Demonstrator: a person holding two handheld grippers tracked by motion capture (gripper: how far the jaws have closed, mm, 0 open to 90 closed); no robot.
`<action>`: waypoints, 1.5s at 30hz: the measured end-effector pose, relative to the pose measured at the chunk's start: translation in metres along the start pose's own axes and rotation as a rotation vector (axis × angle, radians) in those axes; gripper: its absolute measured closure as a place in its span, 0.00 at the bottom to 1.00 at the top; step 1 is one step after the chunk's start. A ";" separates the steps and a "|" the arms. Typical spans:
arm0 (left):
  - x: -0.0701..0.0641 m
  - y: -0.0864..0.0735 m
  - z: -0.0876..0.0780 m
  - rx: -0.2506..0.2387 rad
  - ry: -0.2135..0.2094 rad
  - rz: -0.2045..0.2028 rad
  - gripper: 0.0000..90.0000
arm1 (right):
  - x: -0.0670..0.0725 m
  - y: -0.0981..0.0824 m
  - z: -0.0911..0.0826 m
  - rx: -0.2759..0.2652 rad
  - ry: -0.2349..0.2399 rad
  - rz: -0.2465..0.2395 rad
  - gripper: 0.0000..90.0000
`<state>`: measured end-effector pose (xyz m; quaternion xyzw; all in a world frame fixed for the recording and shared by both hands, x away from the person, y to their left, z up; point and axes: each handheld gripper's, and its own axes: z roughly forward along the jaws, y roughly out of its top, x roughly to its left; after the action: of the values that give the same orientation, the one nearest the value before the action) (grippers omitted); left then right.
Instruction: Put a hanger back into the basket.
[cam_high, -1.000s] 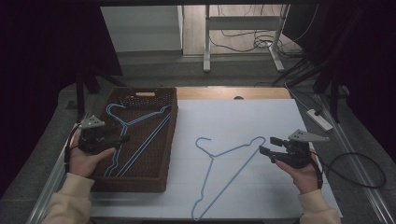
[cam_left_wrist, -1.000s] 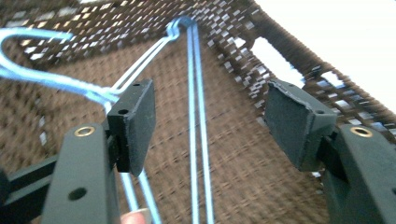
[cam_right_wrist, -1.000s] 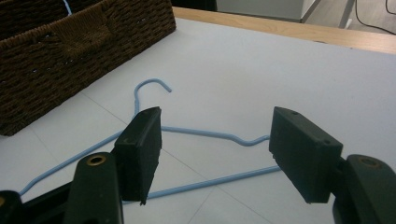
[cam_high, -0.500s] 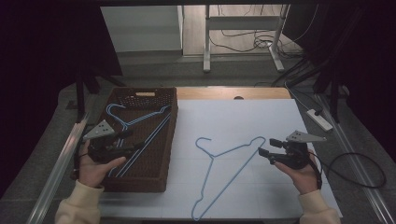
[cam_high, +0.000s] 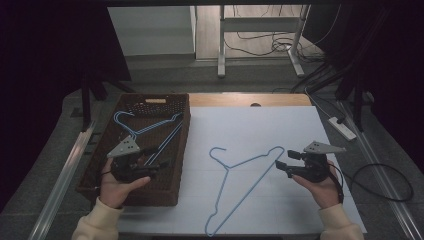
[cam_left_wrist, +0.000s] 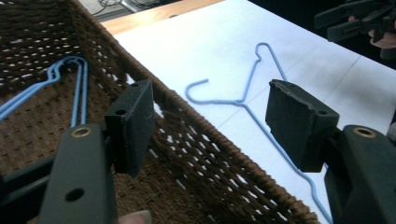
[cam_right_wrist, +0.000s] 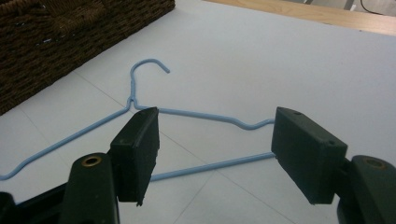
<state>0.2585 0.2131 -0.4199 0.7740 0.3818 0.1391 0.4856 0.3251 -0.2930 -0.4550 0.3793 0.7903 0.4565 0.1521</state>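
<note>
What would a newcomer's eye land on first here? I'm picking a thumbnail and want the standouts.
The blue wire hanger lying alone on the white table sheet stands out first. Next comes the dark woven basket at the left, with more blue hangers inside. The left gripper hovers open over the basket, and the right gripper sits open beside the lone hanger's right shoulder.

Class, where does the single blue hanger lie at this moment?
In the high view, the blue hanger lies flat on the white sheet, between the wicker basket and the right gripper.
</note>
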 end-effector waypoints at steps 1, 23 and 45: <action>-0.001 0.000 0.000 -0.001 0.002 0.001 0.37 | 0.000 0.000 0.000 0.003 -0.002 -0.003 0.36; -0.008 -0.006 -0.005 -0.025 0.008 -0.004 0.36 | 0.003 -0.001 0.002 0.014 -0.001 -0.014 0.36; -0.012 -0.010 -0.003 -0.010 0.001 0.007 0.35 | 0.014 -0.001 0.017 0.089 -0.012 -0.071 0.37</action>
<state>0.2437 0.2086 -0.4253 0.7730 0.3784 0.1430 0.4886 0.3258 -0.2726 -0.4633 0.3600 0.8219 0.4130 0.1561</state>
